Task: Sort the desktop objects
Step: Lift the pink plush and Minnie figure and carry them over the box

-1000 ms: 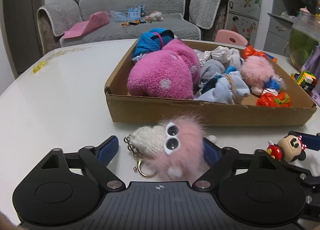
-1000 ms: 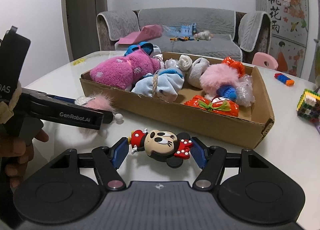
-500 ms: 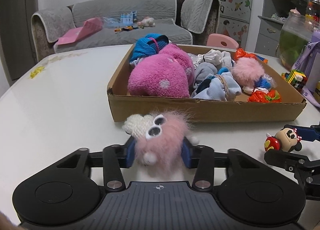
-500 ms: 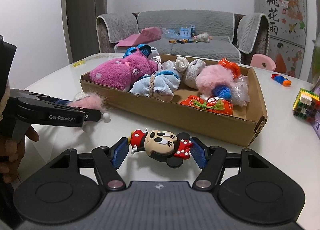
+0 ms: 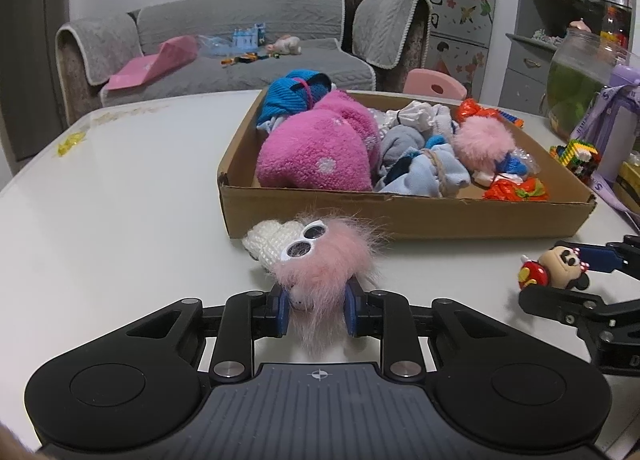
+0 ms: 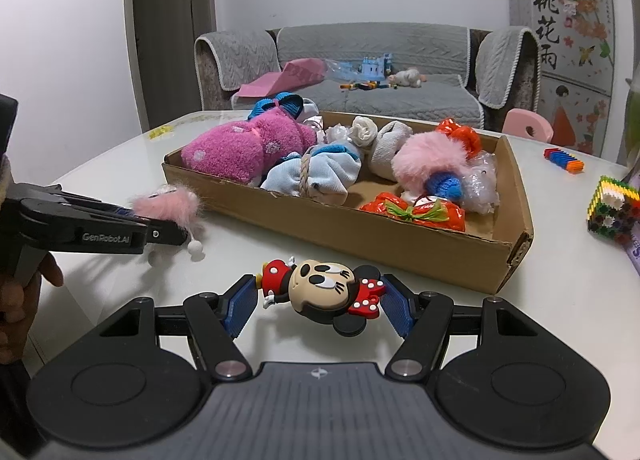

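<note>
The pink fluffy toy (image 5: pixel 320 260) is pinched between the blue pads of the left gripper (image 5: pixel 316 310), just in front of the cardboard box (image 5: pixel 400 216) on the white table (image 5: pixel 120 200); beside it, the right gripper (image 6: pixel 318 304) clasps a mouse figurine (image 6: pixel 324 292)

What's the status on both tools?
Left tool shut on pink fluffy toy. Right tool straddles mouse figure, grip unclear. Cardboard box ahead, path clear.
</note>
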